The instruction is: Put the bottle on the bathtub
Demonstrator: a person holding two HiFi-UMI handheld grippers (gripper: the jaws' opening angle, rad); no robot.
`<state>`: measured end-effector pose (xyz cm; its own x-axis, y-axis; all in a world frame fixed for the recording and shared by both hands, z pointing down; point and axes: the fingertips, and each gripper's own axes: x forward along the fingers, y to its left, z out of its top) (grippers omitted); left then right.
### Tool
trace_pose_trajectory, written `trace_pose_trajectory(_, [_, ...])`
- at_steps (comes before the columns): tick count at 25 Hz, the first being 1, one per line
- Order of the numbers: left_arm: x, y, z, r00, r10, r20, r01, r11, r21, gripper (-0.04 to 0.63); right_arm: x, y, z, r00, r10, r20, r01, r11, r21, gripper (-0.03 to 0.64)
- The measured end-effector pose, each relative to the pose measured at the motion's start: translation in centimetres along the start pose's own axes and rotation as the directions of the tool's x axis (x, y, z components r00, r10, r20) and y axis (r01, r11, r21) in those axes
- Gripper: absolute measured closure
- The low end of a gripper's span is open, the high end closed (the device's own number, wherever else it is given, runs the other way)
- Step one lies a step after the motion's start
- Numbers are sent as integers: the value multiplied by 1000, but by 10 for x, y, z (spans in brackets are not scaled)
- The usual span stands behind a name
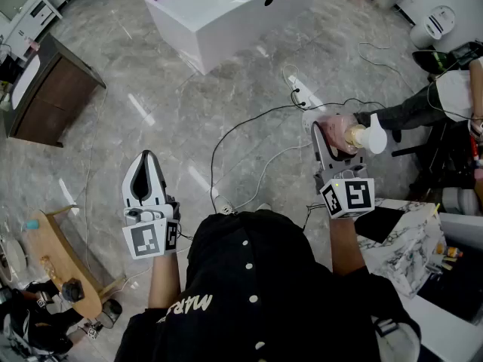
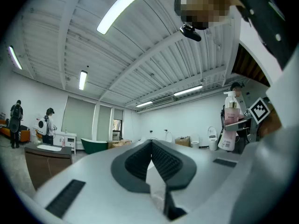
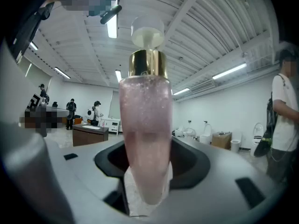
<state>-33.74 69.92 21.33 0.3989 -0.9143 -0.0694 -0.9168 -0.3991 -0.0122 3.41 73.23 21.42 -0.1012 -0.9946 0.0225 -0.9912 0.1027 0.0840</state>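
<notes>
A pink bottle (image 1: 341, 132) with a gold collar and white pump head lies sideways in my right gripper (image 1: 326, 133), which is shut on it over the marble floor. In the right gripper view the bottle (image 3: 145, 139) fills the middle, pinched between the pads of the right gripper (image 3: 145, 174). The white bathtub (image 1: 226, 10) stands far ahead at the top of the head view. My left gripper (image 1: 145, 164) hangs lower left, jaws shut with nothing in them; its own view shows the left gripper (image 2: 152, 146) closed and the bottle (image 2: 229, 125) off to the right.
A dark wooden cabinet (image 1: 45, 93) stands at the left and a small wooden table (image 1: 64, 266) at lower left. Cables (image 1: 249, 149) trail over the floor. A marble-topped counter (image 1: 407, 240) and a seated person (image 1: 423, 104) are at the right, toilets (image 1: 434, 25) beyond.
</notes>
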Motion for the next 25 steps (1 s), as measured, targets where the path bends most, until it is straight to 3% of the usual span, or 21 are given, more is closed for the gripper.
trace_pose_trajectory(13, [3, 35, -7, 999, -36, -2, 36, 999, 5, 584, 8, 21, 6, 998, -48, 42, 47, 999, 23, 388])
trace_pose_trajectory(25, [68, 45, -23, 999, -25, -25, 25, 1000, -11, 584, 79, -4, -7, 998, -47, 37, 45, 998, 43, 388])
